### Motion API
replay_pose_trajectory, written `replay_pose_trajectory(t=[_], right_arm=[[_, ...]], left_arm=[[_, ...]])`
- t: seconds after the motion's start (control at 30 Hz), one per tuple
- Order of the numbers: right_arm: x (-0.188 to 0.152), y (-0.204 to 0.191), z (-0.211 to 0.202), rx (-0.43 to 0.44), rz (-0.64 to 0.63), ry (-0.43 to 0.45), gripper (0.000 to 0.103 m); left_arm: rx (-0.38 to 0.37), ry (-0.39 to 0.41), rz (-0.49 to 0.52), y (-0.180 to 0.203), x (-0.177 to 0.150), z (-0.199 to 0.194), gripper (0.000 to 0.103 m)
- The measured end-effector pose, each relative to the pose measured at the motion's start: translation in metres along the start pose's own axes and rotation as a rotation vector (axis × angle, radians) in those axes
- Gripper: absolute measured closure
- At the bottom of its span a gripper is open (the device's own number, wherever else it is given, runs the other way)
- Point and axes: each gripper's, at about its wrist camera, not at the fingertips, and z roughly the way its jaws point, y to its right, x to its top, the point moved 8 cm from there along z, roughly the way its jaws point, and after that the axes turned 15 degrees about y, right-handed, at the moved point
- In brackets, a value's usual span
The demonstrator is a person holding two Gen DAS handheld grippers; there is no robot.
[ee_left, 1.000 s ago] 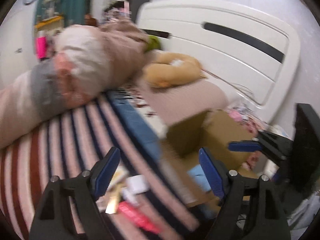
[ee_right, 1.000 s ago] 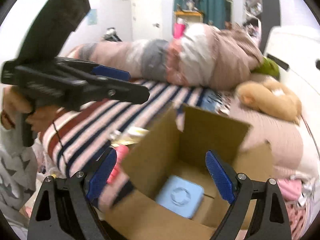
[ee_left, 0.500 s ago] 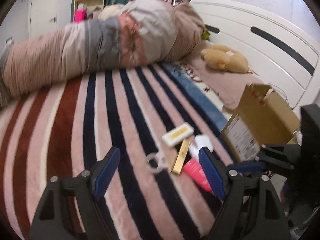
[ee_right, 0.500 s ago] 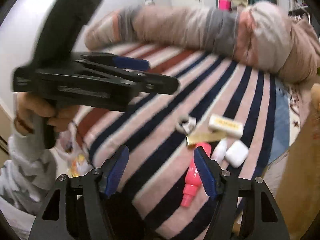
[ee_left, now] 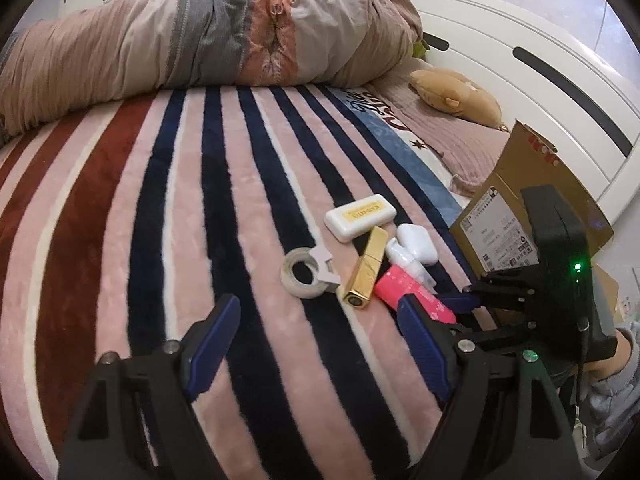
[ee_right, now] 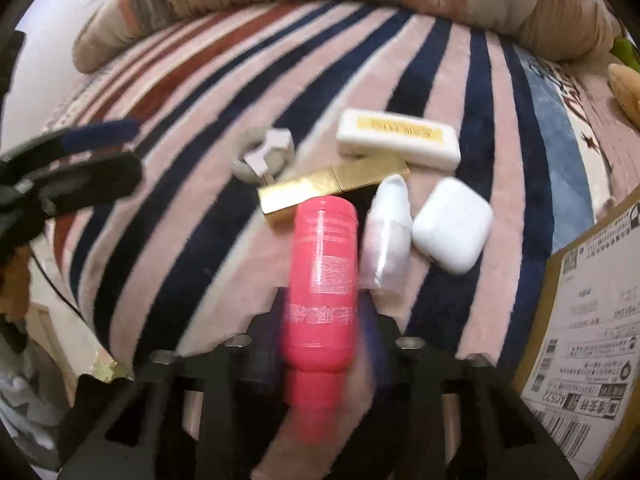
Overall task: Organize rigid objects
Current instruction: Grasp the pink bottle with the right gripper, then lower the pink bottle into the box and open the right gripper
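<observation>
A pink bottle lies on the striped blanket, its neck toward the camera. My right gripper is closing its jaws on it, and the blurred pads sit against its sides. Just beyond lie a gold tube, a small white bottle, a white earbud case, a white case with a yellow label and a tape roll. My left gripper hovers open over the blanket, short of the tape roll, with nothing between its fingers.
An open cardboard box stands at the right, close to the pile. A rolled duvet lies across the far side of the bed. A tan plush toy rests by the white headboard. The bed's edge runs under the right gripper.
Both grippers swung from the cardboard box down to the pile on the blanket. The right jaws, wide before, have drawn in around the pink bottle. The left jaws kept their width.
</observation>
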Motion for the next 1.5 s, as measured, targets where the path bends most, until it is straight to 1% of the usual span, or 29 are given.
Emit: replay_pose_trajectory(t=[0.1,0.17,0.27,0.37,0.43,0.47,0.53,0.57,0.6,0.67,0.73,0.83,0.87,0.97,1.07,1.17,1.23,1.3,1.4,1.5], right_arm=[[0.002,-0.006,-0.006,-0.002,-0.037,0.028,0.076],[0.008,-0.012,-0.015,0.015,-0.047,0.077,0.076],[0.02,-0.03,-0.042,0.058,-0.065,0.166,0.076],[0.036,-0.051,-0.071,0.105,-0.092,0.258,0.076],[0.046,-0.06,-0.093,0.134,-0.103,0.322,0.076],[0.053,-0.066,-0.107,0.145,-0.111,0.365,0.076],[0.06,-0.072,-0.129,0.155,-0.124,0.427,0.076],[0.062,-0.072,-0.136,0.156,-0.13,0.446,0.076],[0.064,-0.072,-0.144,0.152,-0.133,0.47,0.076],[0.066,-0.065,-0.164,0.144,-0.131,0.519,0.076],[0.066,-0.056,-0.183,0.133,-0.12,0.551,0.076],[0.068,-0.035,-0.207,0.107,-0.097,0.596,0.076],[0.069,-0.027,-0.216,0.089,-0.092,0.614,0.076],[0.066,0.005,-0.238,0.033,-0.057,0.651,0.076],[0.059,0.042,-0.258,-0.005,0.004,0.671,0.076],[0.045,0.076,-0.266,-0.058,0.045,0.645,0.076],[0.034,0.095,-0.265,-0.093,0.07,0.612,0.076],[0.021,0.115,-0.255,-0.124,0.098,0.558,0.076],[0.003,0.134,-0.237,-0.154,0.126,0.481,0.076],[-0.012,0.143,-0.226,-0.165,0.148,0.42,0.076]], left_arm=[[-0.039,0.003,-0.004,0.01,0.002,-0.001,0.025],[-0.068,0.008,-0.006,0.017,0.004,-0.004,0.025],[-0.115,0.026,-0.008,0.028,0.012,-0.012,0.025],[-0.194,0.061,-0.03,0.044,0.026,-0.026,0.025],[-0.23,0.092,-0.023,0.056,0.037,-0.037,0.025],[-0.247,0.109,-0.018,0.063,0.043,-0.042,0.026],[-0.276,0.144,-0.009,0.079,0.058,-0.053,0.033],[-0.295,0.158,-0.005,0.087,0.065,-0.058,0.04],[-0.313,0.168,-0.002,0.096,0.072,-0.062,0.049],[-0.342,0.184,0.016,0.116,0.085,-0.068,0.058],[-0.345,0.203,0.044,0.132,0.095,-0.072,0.061],[-0.357,0.23,0.118,0.168,0.113,-0.073,0.065],[-0.368,0.232,0.141,0.181,0.119,-0.072,0.066],[-0.404,0.222,0.193,0.22,0.135,-0.064,0.067],[-0.444,0.186,0.253,0.261,0.139,-0.047,0.068],[-0.459,0.125,0.29,0.294,0.132,-0.023,0.069],[-0.456,0.084,0.319,0.313,0.123,-0.007,0.069],[-0.442,0.03,0.349,0.326,0.11,0.015,0.069],[-0.416,-0.047,0.384,0.337,0.089,0.04,0.069],[-0.389,-0.102,0.413,0.34,0.073,0.056,0.068]])
